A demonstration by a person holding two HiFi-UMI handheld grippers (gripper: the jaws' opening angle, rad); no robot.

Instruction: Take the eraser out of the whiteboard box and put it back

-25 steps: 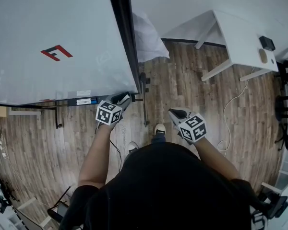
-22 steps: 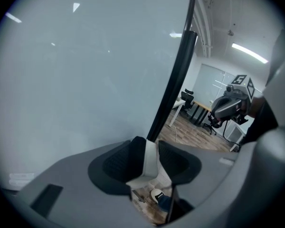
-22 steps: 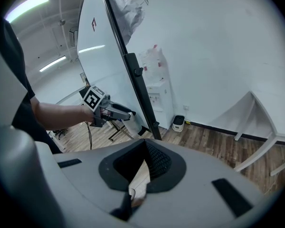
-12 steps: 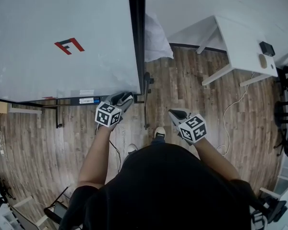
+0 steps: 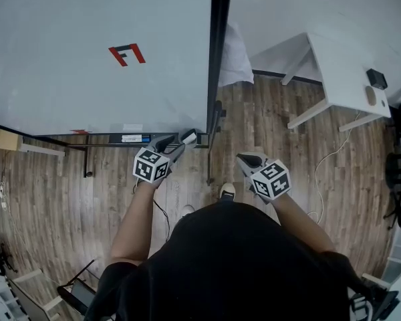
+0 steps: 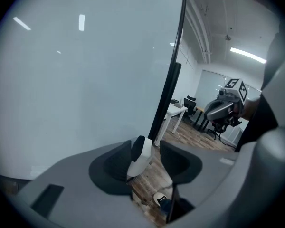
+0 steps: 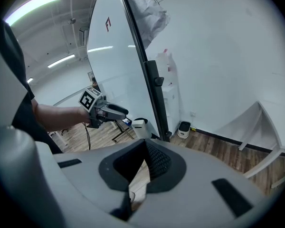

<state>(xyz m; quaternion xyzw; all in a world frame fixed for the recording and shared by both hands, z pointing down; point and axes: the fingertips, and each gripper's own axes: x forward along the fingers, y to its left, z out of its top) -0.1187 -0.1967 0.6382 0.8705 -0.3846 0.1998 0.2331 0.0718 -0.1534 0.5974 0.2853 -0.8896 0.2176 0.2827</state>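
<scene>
Both tongs sit low before the whiteboard (image 5: 87, 79). My left tongs (image 6: 147, 148) stand open around the eraser (image 5: 188, 136), which is at the board's lower right corner with a gap to the right pad. My right tongs (image 7: 145, 146) are closed and empty.

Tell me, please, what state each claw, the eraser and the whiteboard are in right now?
Left claw: open, pads pressing nothing.
Right claw: shut, empty.
Eraser: standing on end at the whiteboard's lower corner, in line with the left claw's jaws, not gripped.
Whiteboard: blank except for a red mark.
</scene>
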